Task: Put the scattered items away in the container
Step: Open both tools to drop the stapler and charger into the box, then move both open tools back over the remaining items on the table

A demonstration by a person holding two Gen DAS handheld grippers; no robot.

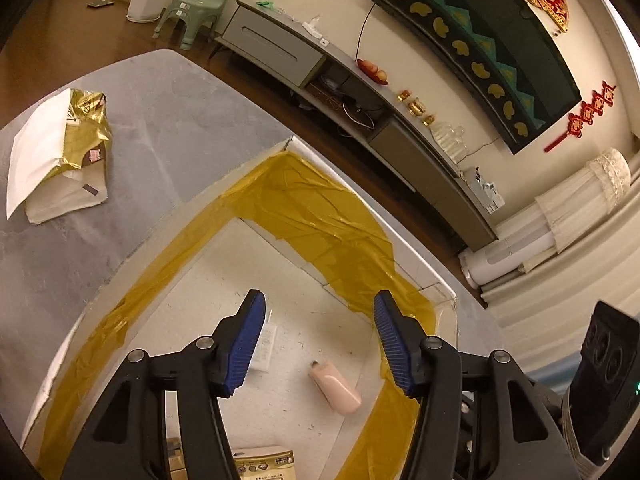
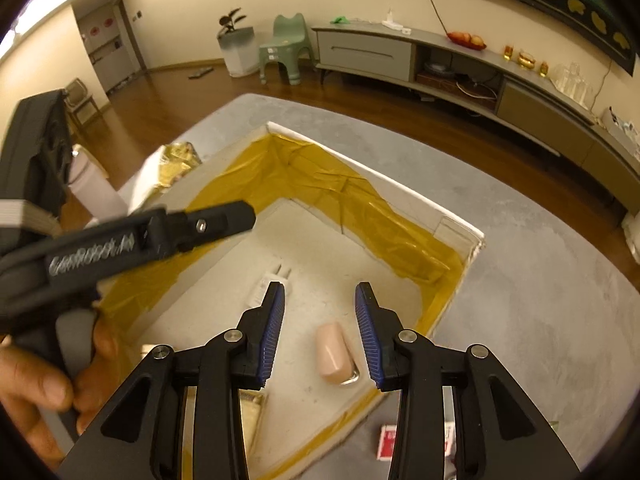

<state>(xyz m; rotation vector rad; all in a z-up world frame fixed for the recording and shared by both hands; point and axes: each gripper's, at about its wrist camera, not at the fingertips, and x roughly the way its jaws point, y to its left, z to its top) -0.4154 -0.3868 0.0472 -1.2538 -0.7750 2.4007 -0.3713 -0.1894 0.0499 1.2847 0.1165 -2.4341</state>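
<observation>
Right hand-held gripper (image 2: 320, 332) hung spread and empty, ribbed blue pads (image 2: 273, 330) flanking a smooth pink capsule (image 2: 331, 354) in the tape-lined box (image 2: 452, 220); left hand-held gripper (image 1: 318, 340) gaped too.

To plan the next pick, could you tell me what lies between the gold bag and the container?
Only bare grey tabletop separates the gold bag from the container wall, seen in the left wrist view.
</observation>
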